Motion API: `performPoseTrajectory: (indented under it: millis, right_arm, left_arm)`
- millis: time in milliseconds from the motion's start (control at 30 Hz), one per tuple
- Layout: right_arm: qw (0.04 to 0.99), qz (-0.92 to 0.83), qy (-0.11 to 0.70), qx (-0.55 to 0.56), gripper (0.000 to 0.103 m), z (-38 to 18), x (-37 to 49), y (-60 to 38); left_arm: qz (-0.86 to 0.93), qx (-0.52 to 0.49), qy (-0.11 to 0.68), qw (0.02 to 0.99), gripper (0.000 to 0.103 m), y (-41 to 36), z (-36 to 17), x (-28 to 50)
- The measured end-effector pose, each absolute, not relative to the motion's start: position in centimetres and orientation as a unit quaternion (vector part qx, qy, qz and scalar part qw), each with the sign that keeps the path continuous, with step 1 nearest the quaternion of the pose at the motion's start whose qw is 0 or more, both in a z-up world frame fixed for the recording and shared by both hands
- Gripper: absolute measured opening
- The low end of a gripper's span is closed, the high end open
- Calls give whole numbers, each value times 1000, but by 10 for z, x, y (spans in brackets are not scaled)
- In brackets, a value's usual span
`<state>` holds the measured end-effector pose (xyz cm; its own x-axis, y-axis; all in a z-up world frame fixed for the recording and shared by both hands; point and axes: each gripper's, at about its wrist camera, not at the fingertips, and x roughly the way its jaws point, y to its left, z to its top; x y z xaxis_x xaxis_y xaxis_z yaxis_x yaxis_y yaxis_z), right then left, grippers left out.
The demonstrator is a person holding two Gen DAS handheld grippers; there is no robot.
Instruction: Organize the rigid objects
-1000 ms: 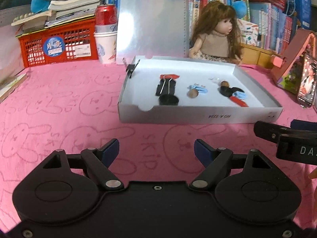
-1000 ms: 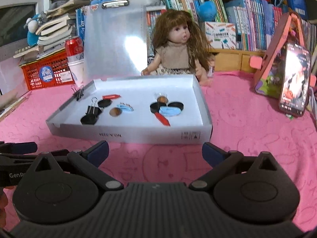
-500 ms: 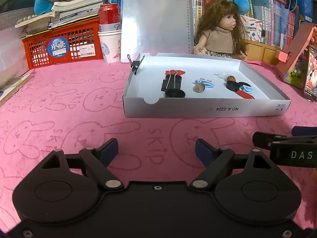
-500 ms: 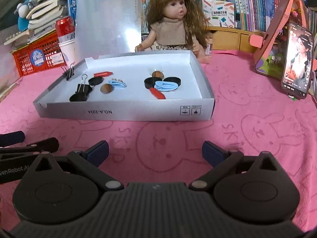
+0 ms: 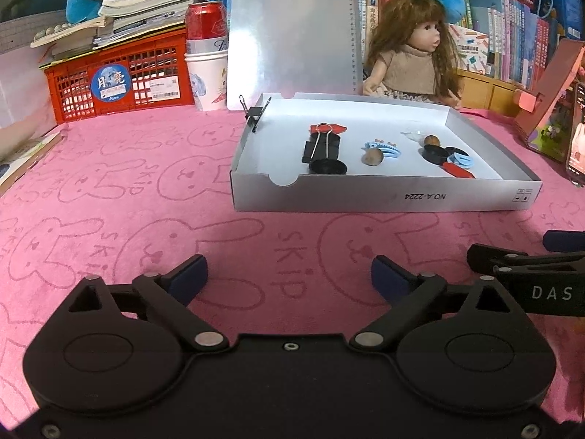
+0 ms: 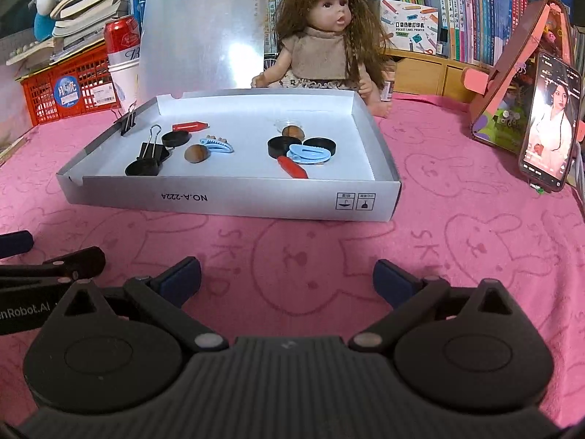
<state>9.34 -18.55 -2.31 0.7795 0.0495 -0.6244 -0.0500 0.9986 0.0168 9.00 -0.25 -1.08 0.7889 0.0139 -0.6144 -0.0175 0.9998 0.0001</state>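
A shallow white box (image 5: 384, 197) (image 6: 234, 199) lies on the pink cloth ahead of both grippers. Inside lie a black binder clip (image 5: 321, 148) (image 6: 151, 152), black caps (image 5: 327, 167) (image 6: 318, 144), a brown nut (image 5: 372, 157) (image 6: 196, 153), blue hair clips (image 5: 382, 147) (image 6: 309, 154) and red pieces (image 5: 459, 172) (image 6: 292, 167). Another binder clip (image 5: 254, 113) (image 6: 126, 120) grips the box's left rim. My left gripper (image 5: 289, 274) and right gripper (image 6: 287, 278) are both open and empty, low over the cloth in front of the box.
A doll (image 5: 413, 51) (image 6: 329, 36) sits behind the box beside a clear upright sheet (image 5: 289, 33). A red basket (image 5: 120, 77), a can on a paper cup (image 5: 204, 58), books and a phone on a stand (image 6: 548, 124) ring the table.
Both views have drawn a little nearer to the box and turned slightly. Both grippers stay open and empty; nothing in the box moved.
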Motion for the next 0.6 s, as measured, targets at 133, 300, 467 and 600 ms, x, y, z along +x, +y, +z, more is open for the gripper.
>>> performPoseTrajectory:
  millis: [133, 300, 467, 600]
  right_arm:
    - [943, 27, 331, 0, 103, -23, 93, -186]
    - [943, 27, 331, 0, 103, -23, 93, -186]
    - [943, 27, 331, 0, 103, -23, 93, -186]
    - [943, 27, 331, 0, 103, -23, 93, -186]
  left_arm:
    - [11, -3, 326, 945, 99, -2, -11, 90]
    - [13, -3, 329, 944, 103, -2, -12, 91]
    - [13, -3, 329, 944, 103, -1, -12, 91]
    - [13, -3, 329, 944, 103, -1, -12, 91]
